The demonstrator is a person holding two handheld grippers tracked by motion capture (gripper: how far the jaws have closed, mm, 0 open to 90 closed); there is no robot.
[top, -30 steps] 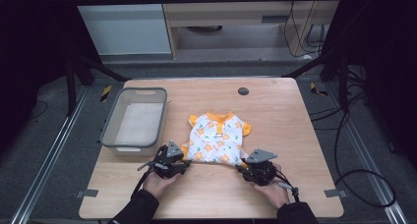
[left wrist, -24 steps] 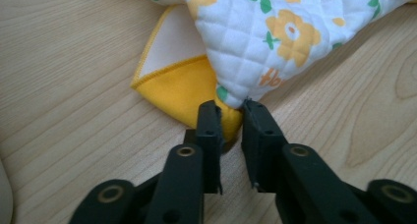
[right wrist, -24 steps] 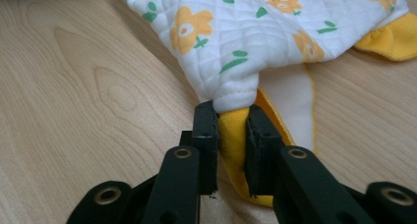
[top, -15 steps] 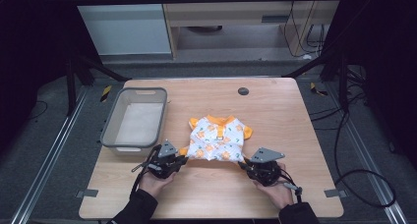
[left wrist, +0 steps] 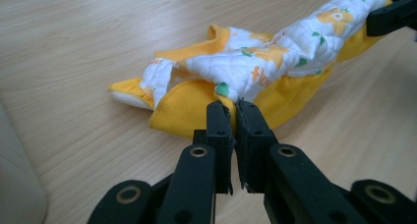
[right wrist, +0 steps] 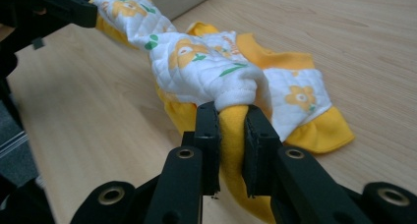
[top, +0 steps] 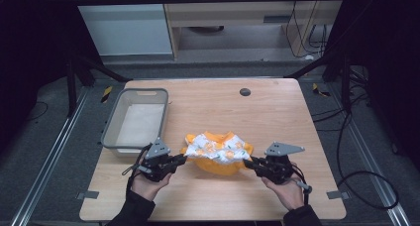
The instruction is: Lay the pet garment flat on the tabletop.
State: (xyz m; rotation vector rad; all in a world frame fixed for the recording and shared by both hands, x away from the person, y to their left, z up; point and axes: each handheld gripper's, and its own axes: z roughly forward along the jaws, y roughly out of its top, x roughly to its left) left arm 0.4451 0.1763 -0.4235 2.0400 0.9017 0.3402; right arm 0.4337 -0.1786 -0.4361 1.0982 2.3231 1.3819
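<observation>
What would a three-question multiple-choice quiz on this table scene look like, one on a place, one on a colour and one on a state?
1. Where does the grey tub stand on the table, seen from above?
A. on its left side
B. on its right side
C. in the middle

2. What colour is the lining of the flowered baby garment?
A. blue
B. yellow
C. red

3. What are the left claw and the right claw doing to the garment?
A. hovering open above it
B. resting beside it
C. each pinching one end of it

Answers:
1. A, the tub stands near the left edge in the high view.
2. B, yellow cloth shows under the white flowered quilting.
3. C, each gripper view shows cloth clamped between its black jaws.
</observation>
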